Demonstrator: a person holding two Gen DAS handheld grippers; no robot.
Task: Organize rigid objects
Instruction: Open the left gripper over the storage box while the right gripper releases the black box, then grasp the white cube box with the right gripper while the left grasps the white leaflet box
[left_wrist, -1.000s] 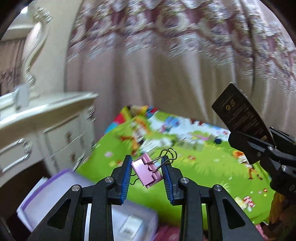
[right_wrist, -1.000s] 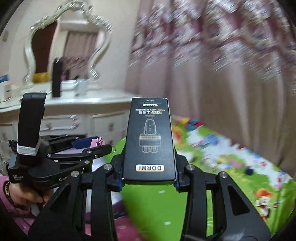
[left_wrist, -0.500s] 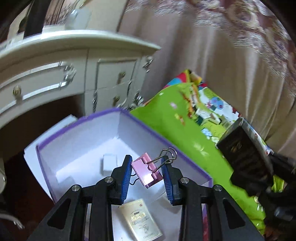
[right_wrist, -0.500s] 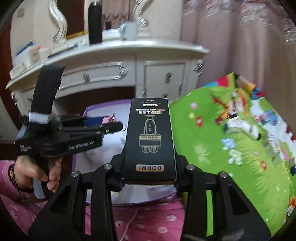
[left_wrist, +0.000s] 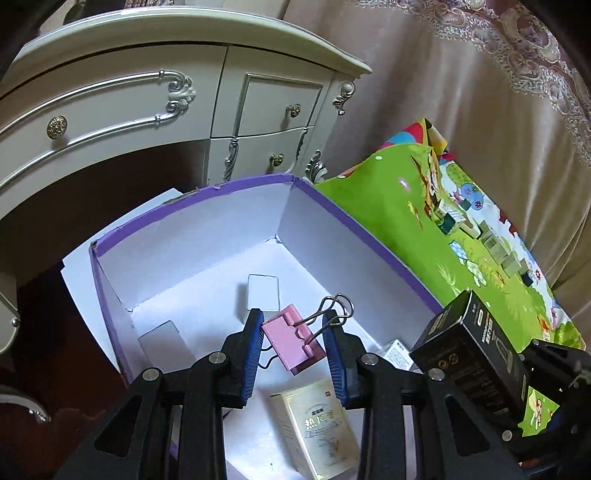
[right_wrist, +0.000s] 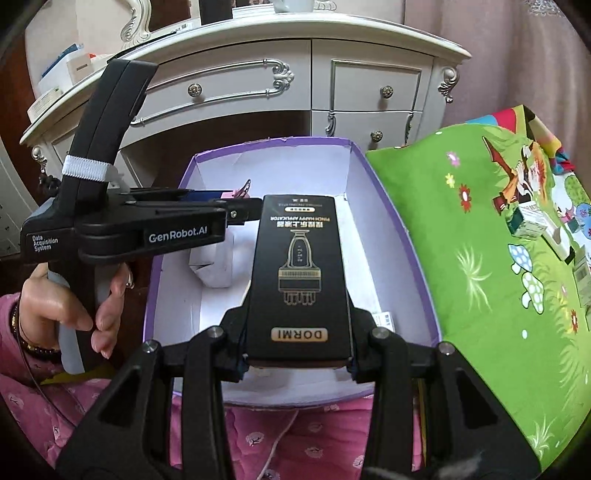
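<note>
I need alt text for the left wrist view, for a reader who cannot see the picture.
The left gripper holds a pink binder clip above an open white box with purple edges, which has a few small cartons inside. At the right, a black carton is held in the other gripper, beside a green play mat; a white dresser stands behind.

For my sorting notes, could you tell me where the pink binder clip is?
Left wrist view: the pink binder clip sits clamped in the left claw, above the purple-rimmed box.

Both claws are pointing steeply down over the purple box (right_wrist: 391, 229). The left claw (left_wrist: 293, 338) is gripping a pink binder clip (left_wrist: 291, 341) above the box's inside. The right claw (right_wrist: 297, 334) is clamping a black carton (right_wrist: 299, 273) above the box's near edge. The left hand (right_wrist: 70, 306) is grasping its handle, left of the box.
</note>
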